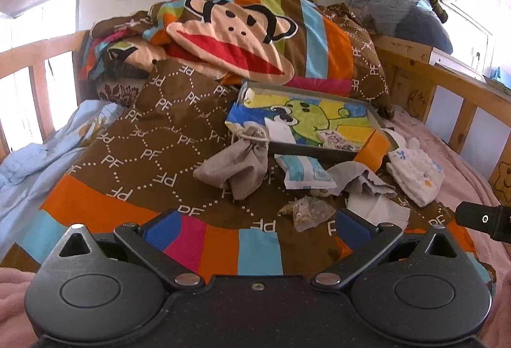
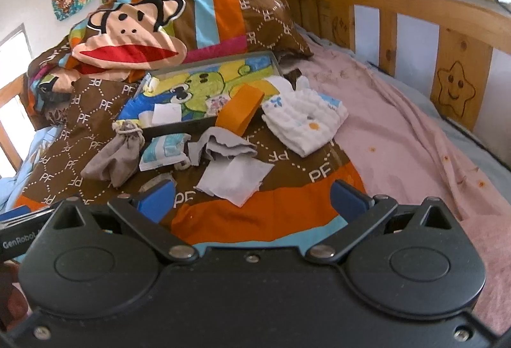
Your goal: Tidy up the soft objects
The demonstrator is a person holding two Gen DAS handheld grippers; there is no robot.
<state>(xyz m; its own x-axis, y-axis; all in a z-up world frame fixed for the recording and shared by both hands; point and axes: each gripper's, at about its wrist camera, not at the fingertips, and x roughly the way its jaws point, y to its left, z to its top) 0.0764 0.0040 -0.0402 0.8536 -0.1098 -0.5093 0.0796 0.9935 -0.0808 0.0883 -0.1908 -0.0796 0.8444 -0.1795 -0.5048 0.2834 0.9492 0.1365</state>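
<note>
- The soft things lie scattered on the brown quilt (image 2: 80, 121) on the bed: a grey pouch (image 2: 111, 156), a grey cloth (image 2: 220, 147), a white tissue (image 2: 236, 178) and folded white cloth (image 2: 306, 121), all beside the shallow tray (image 2: 179, 126).
- I'd pinch the tissue at one loose corner, low, without snagging quilt.
- The right gripper (image 2: 252, 198) hovers just short of it, spread wide, holding nothing.
- The left gripper (image 1: 255, 226) is level, likewise wide and empty.

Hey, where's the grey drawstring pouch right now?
The grey drawstring pouch lies on the brown quilt, left of centre in both views, against the tray's near-left corner, beside the blue-and-white packet.
</note>
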